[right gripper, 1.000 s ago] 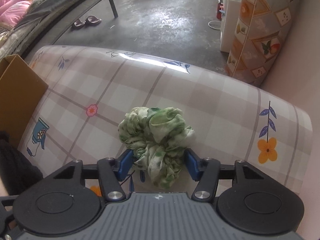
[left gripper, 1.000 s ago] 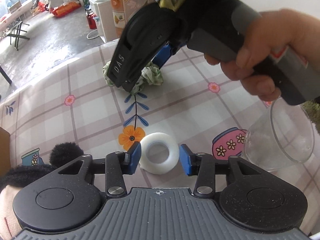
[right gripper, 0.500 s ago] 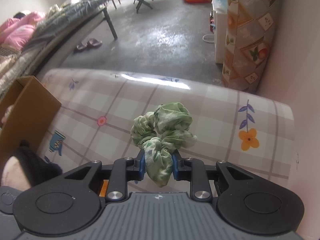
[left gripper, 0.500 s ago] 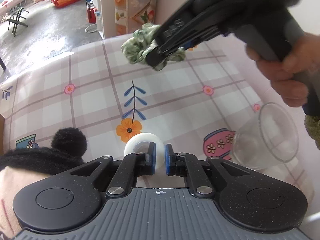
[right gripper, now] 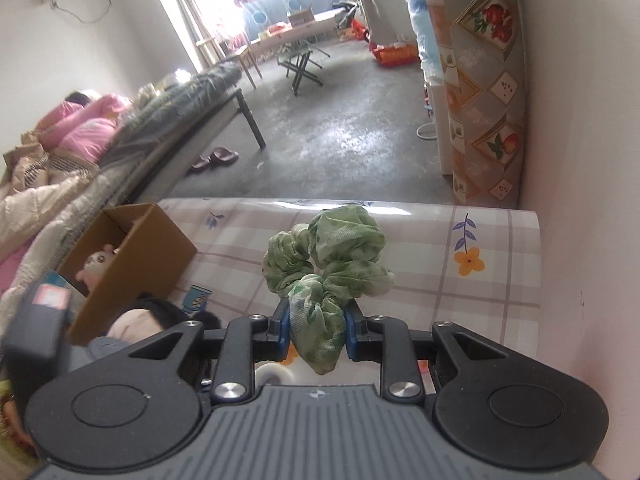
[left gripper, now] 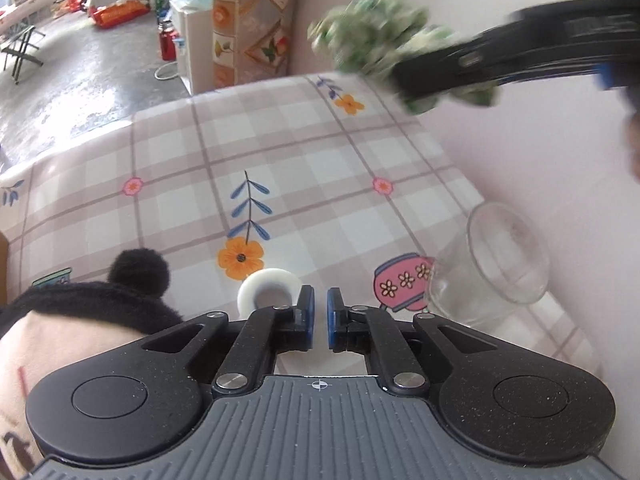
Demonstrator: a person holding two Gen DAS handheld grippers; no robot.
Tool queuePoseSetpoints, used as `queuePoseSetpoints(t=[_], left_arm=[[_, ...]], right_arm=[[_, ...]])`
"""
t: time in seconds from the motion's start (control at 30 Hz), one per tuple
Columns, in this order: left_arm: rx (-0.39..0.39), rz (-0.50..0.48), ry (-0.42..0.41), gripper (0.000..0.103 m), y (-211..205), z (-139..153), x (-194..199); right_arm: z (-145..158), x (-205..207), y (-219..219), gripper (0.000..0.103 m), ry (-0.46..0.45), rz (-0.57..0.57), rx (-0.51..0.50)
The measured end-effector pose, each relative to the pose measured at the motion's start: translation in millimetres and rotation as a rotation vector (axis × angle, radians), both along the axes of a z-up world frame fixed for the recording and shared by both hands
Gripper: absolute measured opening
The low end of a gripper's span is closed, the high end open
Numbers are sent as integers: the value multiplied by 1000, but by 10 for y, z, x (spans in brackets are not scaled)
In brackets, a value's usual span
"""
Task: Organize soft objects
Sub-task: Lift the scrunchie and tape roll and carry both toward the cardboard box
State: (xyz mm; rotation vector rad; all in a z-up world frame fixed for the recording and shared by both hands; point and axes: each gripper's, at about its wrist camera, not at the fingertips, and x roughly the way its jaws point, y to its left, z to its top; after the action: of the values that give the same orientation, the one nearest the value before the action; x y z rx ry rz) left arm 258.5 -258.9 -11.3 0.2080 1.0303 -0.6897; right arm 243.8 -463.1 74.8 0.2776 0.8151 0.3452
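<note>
My right gripper (right gripper: 316,330) is shut on a green-and-white scrunchie (right gripper: 332,256) and holds it in the air above the plaid tablecloth (right gripper: 432,280). The left wrist view shows the scrunchie (left gripper: 372,28), blurred, high at the upper right in the right gripper (left gripper: 404,76). My left gripper (left gripper: 320,318) hangs low over the cloth with its blue pads almost together. A white soft ring (left gripper: 264,294) lies just left of its left finger, its right edge hidden behind that finger. I cannot tell whether the pads nip it. The ring (right gripper: 272,374) also peeks out under the right gripper.
A plush toy with black hair (left gripper: 100,312) lies at the left, close to my left gripper. A clear cup (left gripper: 504,260) rests tilted by the pink wall at the right. An open cardboard box (right gripper: 132,264) with a small plush inside stands at the table's left end.
The left jaws closed from wide around the ring to nearly together, and the ring now sits left of them. The right jaws closed on the scrunchie and lifted it up to the right.
</note>
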Motion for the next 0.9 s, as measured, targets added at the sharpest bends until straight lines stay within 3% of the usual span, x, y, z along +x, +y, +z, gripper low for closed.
queuePoseSetpoints(t=[0.13,0.17,0.4,0.5,0.53,0.6,0.7,0.9], left_arm=[[94,0,10,9,-123,-176,87],[111,-1,11,15,-143,-217,105],[184,-13,-6,20,-239,-351,169],[171,-5,-6,20,-215,-354,177],[162,1,-4,14,-200,-356,180],[153,35,-13,12,-170,-352,182],[164,56,-34,12,-168,-338,151],[106,51,-44,12,-117,-144,-6]], right_arm=[[29,-285,-127,27,-41,-18,68],[20,-346,-154,27,-48,-20,86],[-61,-768,-224,27,-110,-25,144],[-61,-959,-210,27,-148,-31,173],[-64,-1029,-206,27,-158,-33,188],[-89,-1150,-184,27,-177,-40,219],[-186,-1317,-145,27,-200,-69,277],[-368,-1592,-19,27,-231,-118,392]])
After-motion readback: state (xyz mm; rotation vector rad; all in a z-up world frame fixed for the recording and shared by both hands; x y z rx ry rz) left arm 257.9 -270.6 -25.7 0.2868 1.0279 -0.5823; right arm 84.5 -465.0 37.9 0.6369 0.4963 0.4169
